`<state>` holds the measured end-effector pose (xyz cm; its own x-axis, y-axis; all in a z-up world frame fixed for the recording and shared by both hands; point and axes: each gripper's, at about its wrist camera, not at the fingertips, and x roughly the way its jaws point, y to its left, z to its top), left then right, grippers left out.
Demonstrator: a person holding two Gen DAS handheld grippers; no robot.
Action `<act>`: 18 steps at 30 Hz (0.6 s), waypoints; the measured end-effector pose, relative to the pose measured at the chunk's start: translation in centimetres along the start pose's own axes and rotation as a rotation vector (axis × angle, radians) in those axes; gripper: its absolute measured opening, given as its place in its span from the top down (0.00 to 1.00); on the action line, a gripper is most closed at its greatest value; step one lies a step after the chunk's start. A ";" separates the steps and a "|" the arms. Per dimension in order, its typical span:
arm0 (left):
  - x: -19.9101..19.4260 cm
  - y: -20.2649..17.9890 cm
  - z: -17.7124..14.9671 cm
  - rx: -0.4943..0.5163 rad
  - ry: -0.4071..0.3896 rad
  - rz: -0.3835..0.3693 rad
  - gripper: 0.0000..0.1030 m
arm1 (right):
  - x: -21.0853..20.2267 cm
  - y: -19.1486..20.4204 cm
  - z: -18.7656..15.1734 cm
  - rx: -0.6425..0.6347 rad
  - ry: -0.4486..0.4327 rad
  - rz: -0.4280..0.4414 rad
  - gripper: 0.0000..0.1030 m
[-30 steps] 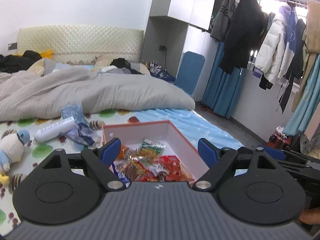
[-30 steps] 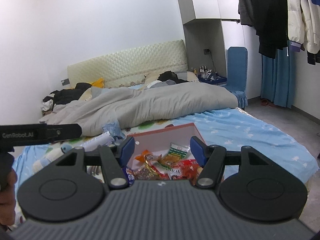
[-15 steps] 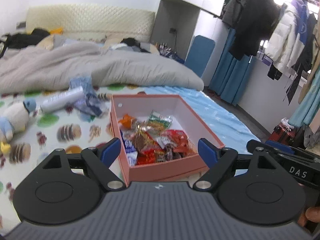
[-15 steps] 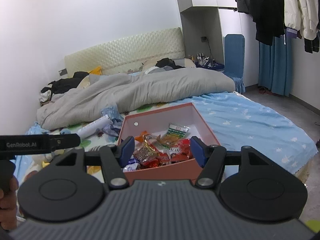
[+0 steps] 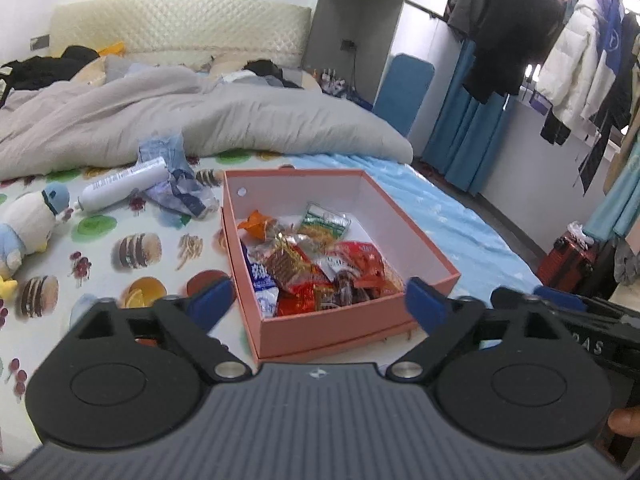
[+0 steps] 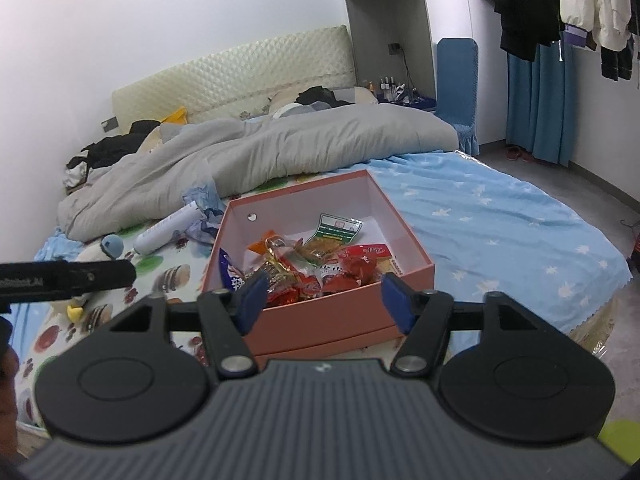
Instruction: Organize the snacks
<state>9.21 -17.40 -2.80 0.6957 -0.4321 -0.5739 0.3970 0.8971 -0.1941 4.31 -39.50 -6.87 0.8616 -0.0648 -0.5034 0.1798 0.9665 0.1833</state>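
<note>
Right wrist: "GenRobot.AI"-style lettering, blurred, on left claw (image 6: 66, 276).

Square pink cardboard box (image 5: 340, 322): matt, smooth walls, white paper-like lining. Crinkled snack packets (image 5: 316, 268) inside: glossy plastic film. Bed sheet (image 6: 500, 232): soft printed cloth. Grey quilt (image 5: 160, 116): matt cloth. Cream headboard (image 5: 180, 32): quilted, slight sheen. White tube (image 5: 124, 184): smooth plastic.
</note>
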 end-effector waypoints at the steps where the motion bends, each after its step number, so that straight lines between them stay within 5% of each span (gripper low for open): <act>1: -0.1 0.1 0.0 -0.006 -0.009 -0.005 0.00 | 0.0 0.0 0.0 0.001 -0.001 0.000 0.05; 18: 0.5 0.7 0.3 -0.011 0.038 0.055 0.00 | 0.9 0.0 0.1 0.007 0.016 -0.007 0.00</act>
<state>10.02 -17.02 -2.93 0.6928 -0.3785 -0.6138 0.3519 0.9204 -0.1704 5.09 -39.55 -7.22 0.8525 -0.0674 -0.5184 0.1890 0.9643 0.1853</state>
